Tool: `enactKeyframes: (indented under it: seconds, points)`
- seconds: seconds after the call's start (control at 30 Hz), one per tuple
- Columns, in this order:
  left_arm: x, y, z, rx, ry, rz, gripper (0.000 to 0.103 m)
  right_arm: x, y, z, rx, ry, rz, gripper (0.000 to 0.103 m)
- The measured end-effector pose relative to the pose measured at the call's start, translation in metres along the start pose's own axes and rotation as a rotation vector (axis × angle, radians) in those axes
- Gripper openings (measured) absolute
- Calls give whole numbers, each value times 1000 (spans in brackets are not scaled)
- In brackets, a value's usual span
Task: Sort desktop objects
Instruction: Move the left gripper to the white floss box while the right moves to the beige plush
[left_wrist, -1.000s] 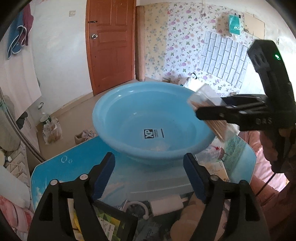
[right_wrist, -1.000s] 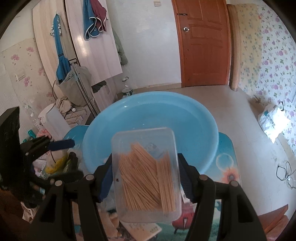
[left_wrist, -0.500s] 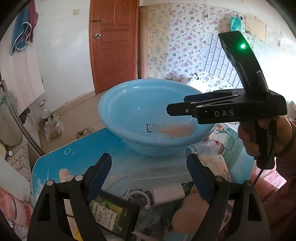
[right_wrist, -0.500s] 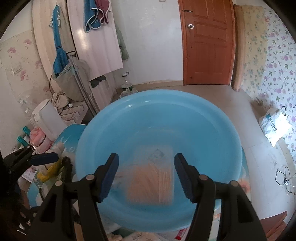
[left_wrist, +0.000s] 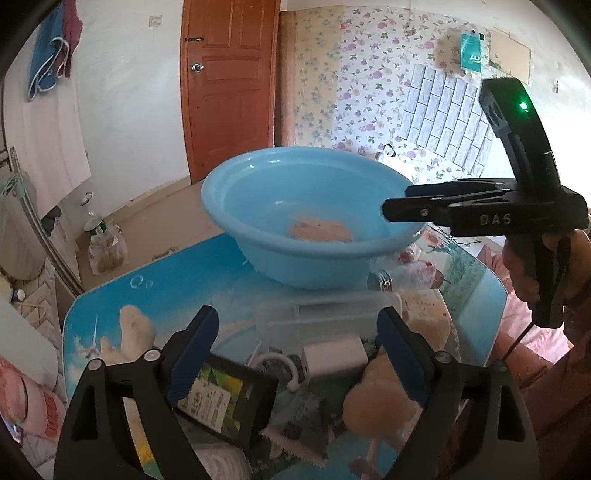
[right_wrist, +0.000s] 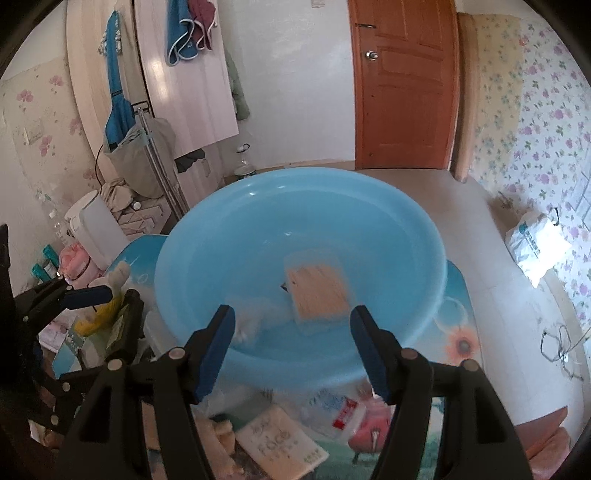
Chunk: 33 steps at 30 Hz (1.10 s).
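Progress: clear plastic toothpick box (right_wrist: 319, 286) lies inside the round blue plastic basin (right_wrist: 184, 236). Right gripper (right_wrist: 291, 332) and left gripper (left_wrist: 295, 345) both gape empty. White charger (left_wrist: 334, 356), black packet (left_wrist: 221, 397) and bottle (left_wrist: 402, 277) remain unsorted on the table.

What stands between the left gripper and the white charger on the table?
Nothing visible does. The left gripper is open above the clutter, and the charger lies uncovered between its fingers, beside a black box. The basin stands beyond.

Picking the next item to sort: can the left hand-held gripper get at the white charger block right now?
Probably yes: the left hand-held gripper is open, and the white charger block lies between its fingers, uncovered.
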<state>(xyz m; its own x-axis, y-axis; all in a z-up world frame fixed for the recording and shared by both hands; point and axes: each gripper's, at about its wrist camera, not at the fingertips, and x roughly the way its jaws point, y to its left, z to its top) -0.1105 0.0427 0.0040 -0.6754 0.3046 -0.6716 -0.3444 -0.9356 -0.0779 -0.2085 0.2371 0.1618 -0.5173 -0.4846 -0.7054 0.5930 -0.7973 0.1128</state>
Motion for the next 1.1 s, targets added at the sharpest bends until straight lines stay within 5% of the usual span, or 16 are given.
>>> enactKeyframes:
  seconds: [0.47, 1.1]
  points:
    - [-21, -14, -23, -1, -17, 8, 97, -24, 12, -27, -24, -22, -10, 71]
    - [-45, -26, -62, -21, -37, 9, 103, -33, 32, -68, 17, 3, -32, 91]
